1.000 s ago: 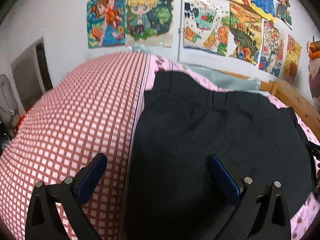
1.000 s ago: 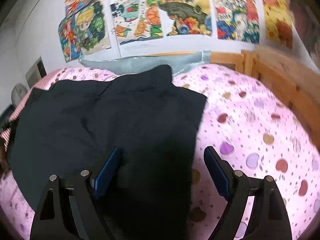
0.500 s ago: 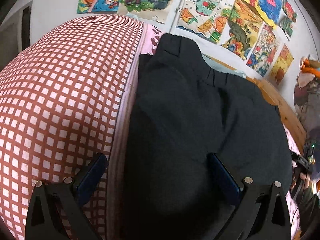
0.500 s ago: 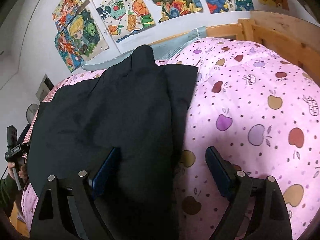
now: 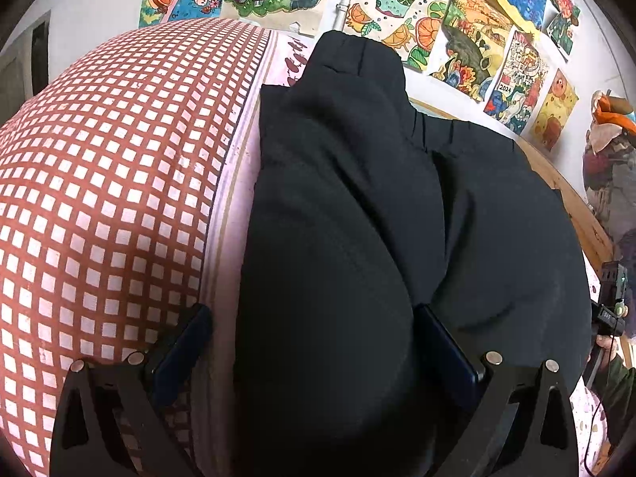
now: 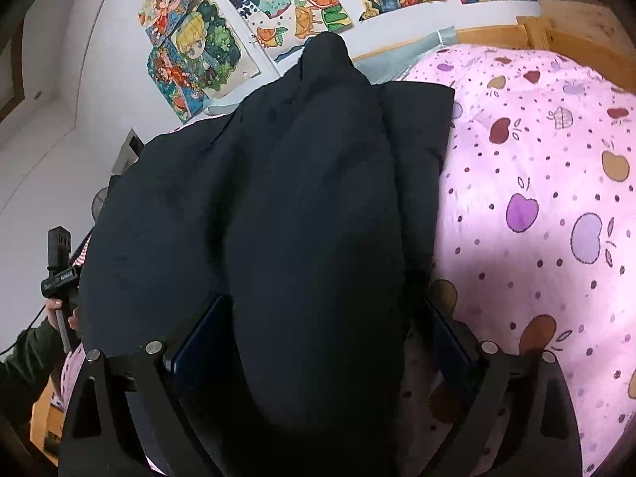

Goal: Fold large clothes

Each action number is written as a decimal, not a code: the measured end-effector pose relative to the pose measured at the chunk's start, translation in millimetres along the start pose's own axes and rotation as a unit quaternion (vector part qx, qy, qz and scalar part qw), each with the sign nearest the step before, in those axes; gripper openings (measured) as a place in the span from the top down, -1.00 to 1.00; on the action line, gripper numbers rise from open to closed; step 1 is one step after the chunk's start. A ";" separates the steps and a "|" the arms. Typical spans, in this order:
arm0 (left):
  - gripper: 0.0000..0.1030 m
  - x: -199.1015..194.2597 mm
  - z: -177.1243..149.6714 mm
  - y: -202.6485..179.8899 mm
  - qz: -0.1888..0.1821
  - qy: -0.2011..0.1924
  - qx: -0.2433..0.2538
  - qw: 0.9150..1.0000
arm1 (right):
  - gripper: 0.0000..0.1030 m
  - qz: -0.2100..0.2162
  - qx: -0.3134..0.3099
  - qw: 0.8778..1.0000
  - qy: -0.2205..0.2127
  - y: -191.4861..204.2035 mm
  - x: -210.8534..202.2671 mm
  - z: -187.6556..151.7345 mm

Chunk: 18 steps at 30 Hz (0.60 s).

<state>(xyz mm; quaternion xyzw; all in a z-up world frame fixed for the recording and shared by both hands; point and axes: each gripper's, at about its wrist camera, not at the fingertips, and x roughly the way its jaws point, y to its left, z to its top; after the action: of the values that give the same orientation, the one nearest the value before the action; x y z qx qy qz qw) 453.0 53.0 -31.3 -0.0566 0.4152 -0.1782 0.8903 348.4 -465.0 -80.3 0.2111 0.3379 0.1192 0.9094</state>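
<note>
The black garment [image 5: 397, 218] lies spread on the bed, its long axis running away from both tools toward the poster wall [image 5: 469, 28]. The left tool [image 5: 314, 342] and right tool [image 6: 322, 330] each stand wide apart, straddling a raised ridge of cloth (not clamped yet). Checked bedding [image 5: 99, 179] flanks the left; pink apple-print sheet [image 6: 536, 198] the right.

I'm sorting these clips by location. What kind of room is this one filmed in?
Most likely a child's bedroom: a black garment lies on a bed with a pink apple-print sheet, beside a wooden bed frame, and hand-coloured cartoon drawings cover the wall.
</note>
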 end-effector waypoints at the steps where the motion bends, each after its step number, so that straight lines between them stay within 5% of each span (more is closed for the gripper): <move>1: -1.00 0.4 0.2 0.0 0.000 0.000 0.000 1.000 | -0.84 0.003 0.003 1.000 -0.001 -0.8 0.9 -0.5; 13: -1.00 6.0 6.6 -5.1 -0.005 0.014 -0.002 1.000 | -0.81 -0.014 0.002 1.000 0.010 1.0 -1.0 1.4; 18: -1.00 14.8 19.6 -3.0 -0.015 0.052 -0.024 0.998 | -0.61 -0.031 0.022 0.999 0.033 12.1 -0.9 8.3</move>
<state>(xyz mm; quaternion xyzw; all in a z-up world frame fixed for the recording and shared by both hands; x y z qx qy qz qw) 475.8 44.0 -28.6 -0.0747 0.4641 -0.1844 0.8631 352.4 -457.2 -68.5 0.2160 0.3763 0.0901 0.8965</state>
